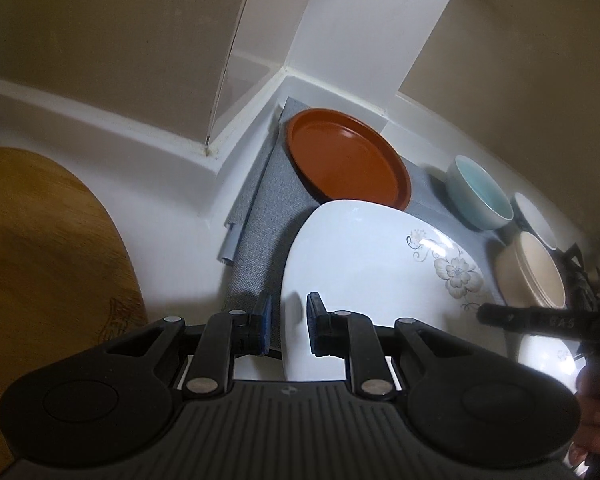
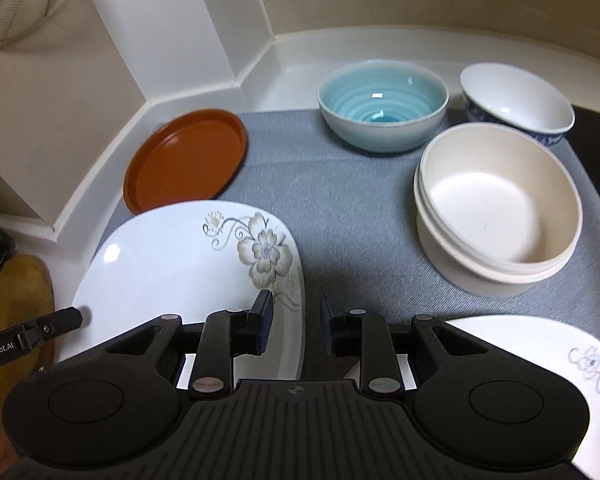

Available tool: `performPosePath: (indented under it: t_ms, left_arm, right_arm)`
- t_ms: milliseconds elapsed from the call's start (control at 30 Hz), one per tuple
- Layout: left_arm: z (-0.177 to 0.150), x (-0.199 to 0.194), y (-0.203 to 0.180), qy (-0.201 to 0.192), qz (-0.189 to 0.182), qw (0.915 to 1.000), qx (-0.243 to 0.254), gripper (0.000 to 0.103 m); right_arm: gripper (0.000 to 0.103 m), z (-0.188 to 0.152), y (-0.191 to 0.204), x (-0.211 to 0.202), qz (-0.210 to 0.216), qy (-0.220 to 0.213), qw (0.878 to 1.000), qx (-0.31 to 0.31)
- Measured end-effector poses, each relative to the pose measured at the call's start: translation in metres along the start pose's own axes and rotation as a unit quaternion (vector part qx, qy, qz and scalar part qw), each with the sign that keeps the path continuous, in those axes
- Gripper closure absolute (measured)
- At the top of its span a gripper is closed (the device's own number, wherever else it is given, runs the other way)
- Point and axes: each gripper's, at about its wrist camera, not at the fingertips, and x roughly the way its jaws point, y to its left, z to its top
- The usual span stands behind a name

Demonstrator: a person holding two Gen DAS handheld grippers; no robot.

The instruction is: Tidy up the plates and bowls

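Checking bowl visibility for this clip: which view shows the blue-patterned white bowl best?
The right wrist view. There the blue-patterned white bowl shows whole, with its inside and the blue pattern on its outer wall, behind the cream bowl. The left wrist view shows only a sliver of its white rim, no pattern.

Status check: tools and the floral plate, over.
Left tool astride left rim of floral plate, grip unclear. Right tool open over its right rim. Brown plate close behind; bowls apart.
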Motion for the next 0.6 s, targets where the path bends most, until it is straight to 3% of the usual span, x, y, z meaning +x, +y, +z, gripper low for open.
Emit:
performPosePath:
  t_ms: [300, 600]
  left_arm:
    - [0.001, 0.006, 0.003, 0.016, -0.026, 0.9995, 0.002, 0.084]
    - [0.000, 0.012, 0.005, 0.020, -0.030, 0.9992, 0.015, 0.087]
  right_arm:
    - [0.075, -0.005, 0.004, 0.011, 0.011, 0.024, 1.000, -0.002]
    - [0.077, -0.009, 0.005, 0.009, 0.010, 0.010, 1.000, -0.003]
